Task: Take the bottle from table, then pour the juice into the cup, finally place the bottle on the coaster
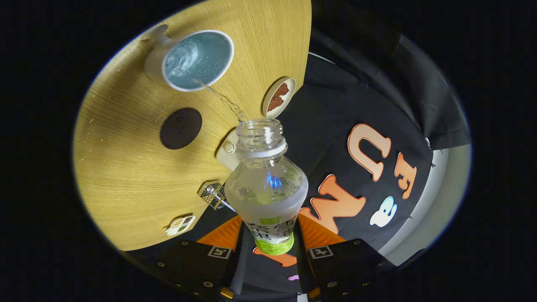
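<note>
My gripper (pixel 268 247) is shut on the clear plastic bottle (pixel 266 184), both fingers pressing its labelled lower body. The bottle has no cap and is tipped over, its open mouth (pixel 260 128) aimed toward the white cup (pixel 197 61). A thin stream of clear liquid (pixel 222 100) arcs from the mouth into the cup, which holds bubbly liquid. The dark round coaster (pixel 181 128) lies on the wooden table (pixel 126 176), between the cup and my fingers, off to the side of the bottle.
A small white dish of brown snacks (pixel 279 97) sits near the table's edge beyond the bottle. A white cap-like object (pixel 228 151) lies behind the bottle's neck. A small metal wire piece (pixel 214 195) and a little printed card (pixel 180 225) rest near my fingers.
</note>
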The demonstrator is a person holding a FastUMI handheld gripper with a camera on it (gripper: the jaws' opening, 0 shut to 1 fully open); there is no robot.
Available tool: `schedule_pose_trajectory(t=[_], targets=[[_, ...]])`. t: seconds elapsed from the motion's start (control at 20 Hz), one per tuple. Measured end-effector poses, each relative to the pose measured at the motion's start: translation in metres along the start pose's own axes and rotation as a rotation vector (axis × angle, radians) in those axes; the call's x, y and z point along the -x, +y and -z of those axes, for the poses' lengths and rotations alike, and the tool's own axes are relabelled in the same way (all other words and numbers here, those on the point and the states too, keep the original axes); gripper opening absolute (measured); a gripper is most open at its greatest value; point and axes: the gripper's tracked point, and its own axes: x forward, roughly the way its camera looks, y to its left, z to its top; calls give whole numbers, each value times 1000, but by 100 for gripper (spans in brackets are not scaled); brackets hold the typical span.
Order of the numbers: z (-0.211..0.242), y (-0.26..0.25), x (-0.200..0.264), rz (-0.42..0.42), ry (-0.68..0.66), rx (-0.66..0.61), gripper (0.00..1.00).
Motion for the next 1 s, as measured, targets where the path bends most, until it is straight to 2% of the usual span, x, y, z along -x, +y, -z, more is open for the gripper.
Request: schedule_pose_trajectory(t=[0.3, 0.65, 1.0], targets=[[0, 7, 0, -11, -5, -69, 52], [0, 34, 10, -59, 20, -237, 52], [12, 43, 21, -110, 55, -578, 53]])
